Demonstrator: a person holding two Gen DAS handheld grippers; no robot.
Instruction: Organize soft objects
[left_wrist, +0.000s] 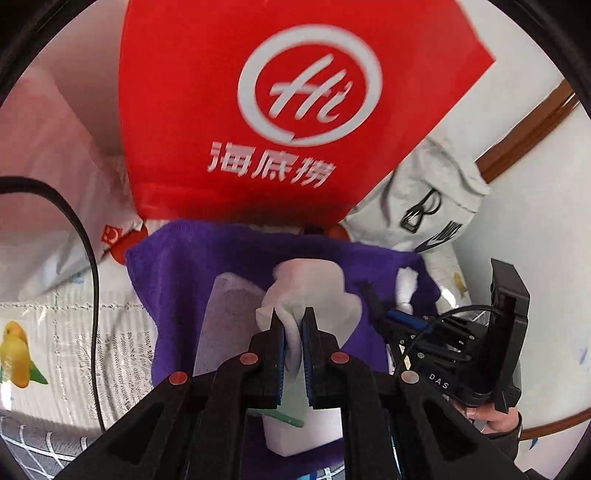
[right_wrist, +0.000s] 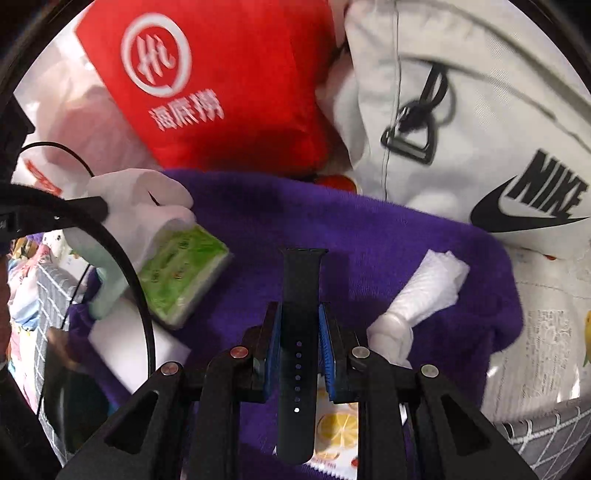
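The left gripper (left_wrist: 292, 325) is clenched on a bunched white cloth (left_wrist: 306, 291), which sits between its blue pads and rises beyond the fingertips. The right gripper (right_wrist: 298, 321) grips a black perforated watch strap (right_wrist: 299, 306) lengthwise; the strap extends past the fingertips and back below the jaws. Both held items hang over a purple towel (right_wrist: 369, 236), one in number, spread across a bed cover printed with yellow fruit (left_wrist: 44, 332). On the towel lie one knotted white plastic bag (right_wrist: 417, 295) near its right edge, just right of the right gripper, and one flat white pad (right_wrist: 122, 332) at its left edge. One green tissue pack (right_wrist: 181, 273) shows just below the white cloth in the right wrist view (contact with the towel cannot be determined). Beyond the towel's far edge stand one red bag with a white circular logo (left_wrist: 280, 92) and one grey Nike bag with a black buckle (right_wrist: 480, 129), both close to the towel. A snack packet printed with lemon slices (right_wrist: 336, 428) lies under the right gripper. A black cable (left_wrist: 88, 258) crosses the left side of the left wrist view.
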